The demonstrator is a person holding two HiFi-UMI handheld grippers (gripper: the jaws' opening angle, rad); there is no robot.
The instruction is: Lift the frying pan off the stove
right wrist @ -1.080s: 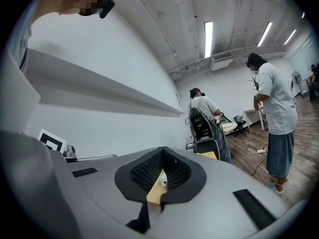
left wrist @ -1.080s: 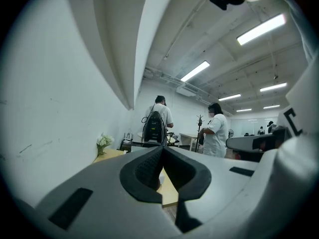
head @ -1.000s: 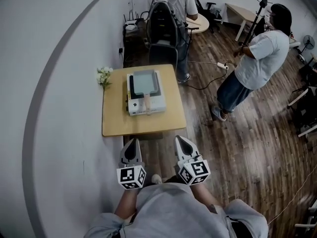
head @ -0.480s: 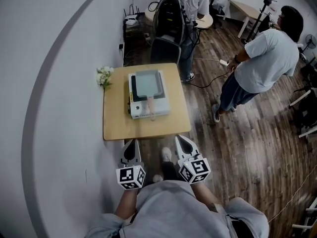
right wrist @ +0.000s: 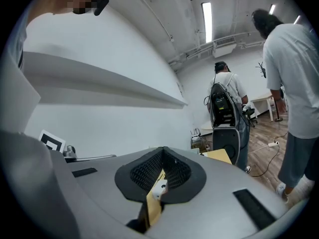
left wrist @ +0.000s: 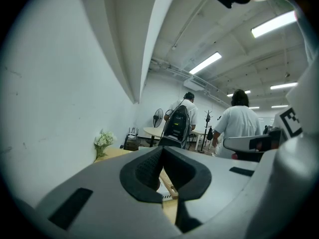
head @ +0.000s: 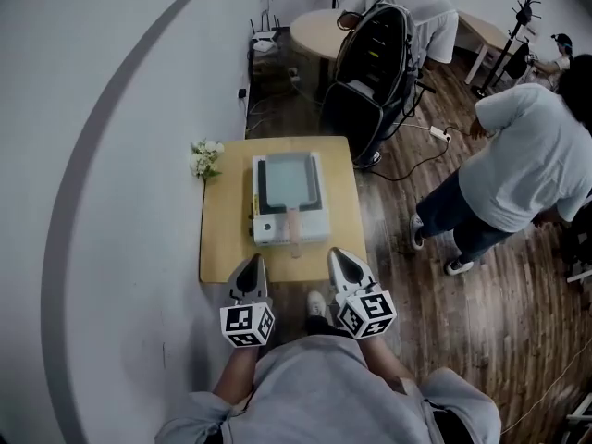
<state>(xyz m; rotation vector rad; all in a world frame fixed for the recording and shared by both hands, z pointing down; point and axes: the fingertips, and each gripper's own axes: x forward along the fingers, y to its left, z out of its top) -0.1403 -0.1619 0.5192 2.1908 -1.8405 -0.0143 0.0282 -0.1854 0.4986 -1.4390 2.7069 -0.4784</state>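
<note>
A square grey frying pan (head: 287, 177) sits on a white portable stove (head: 289, 220) on a small wooden table (head: 222, 229). Its pale wooden handle (head: 293, 225) points toward me. My left gripper (head: 249, 268) and right gripper (head: 340, 260) hover side by side at the table's near edge, both shut and empty, short of the stove. In the left gripper view the left gripper (left wrist: 162, 150) has its jaws together, with a strip of the handle (left wrist: 168, 184) showing below them. In the right gripper view the right gripper (right wrist: 163, 149) is likewise shut, with table wood and the stove's corner (right wrist: 159, 189) below.
A small bunch of white flowers (head: 204, 158) stands at the table's far left corner by the wall. Behind the table is a dark chair with a backpack (head: 370, 67). Two people stand on the wooden floor at the right; a cable (head: 421, 155) trails across it.
The table and stove have come closer and lower in the head view as I stepped forward. Both grippers stay shut side by side. The person at the right now stands nearer.
</note>
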